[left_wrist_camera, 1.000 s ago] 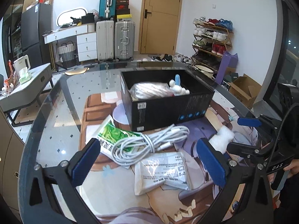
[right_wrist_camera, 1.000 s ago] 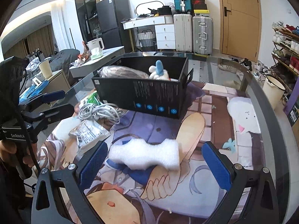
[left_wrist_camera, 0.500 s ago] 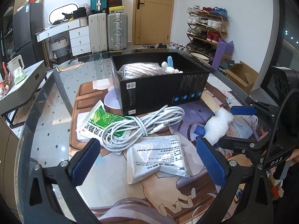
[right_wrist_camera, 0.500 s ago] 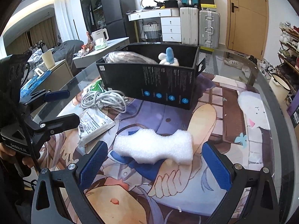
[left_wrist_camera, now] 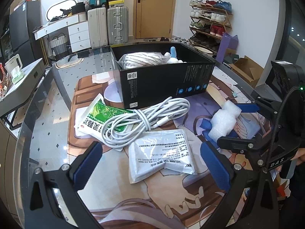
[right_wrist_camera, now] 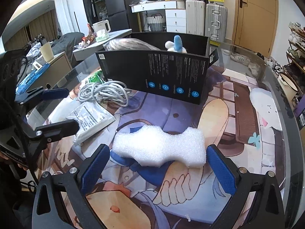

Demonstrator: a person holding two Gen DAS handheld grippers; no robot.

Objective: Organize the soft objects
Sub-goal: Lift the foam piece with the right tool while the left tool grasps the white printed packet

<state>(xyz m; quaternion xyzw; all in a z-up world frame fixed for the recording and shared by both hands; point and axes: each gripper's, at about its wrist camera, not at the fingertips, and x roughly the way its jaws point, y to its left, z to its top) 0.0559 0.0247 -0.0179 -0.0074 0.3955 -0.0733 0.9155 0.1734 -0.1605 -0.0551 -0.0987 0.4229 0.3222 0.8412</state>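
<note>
Closer now, white packet (left_wrist_camera: pixel 162 152) reads "999".

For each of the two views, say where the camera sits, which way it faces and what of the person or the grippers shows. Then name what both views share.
Left wrist: on the left gripper, facing the pouch, cable and box; the right gripper shows at right.
Right wrist: on the right gripper, facing the foam between its open fingers; the left gripper shows at left.
Shared: box, cable, pouch, foam.
</note>
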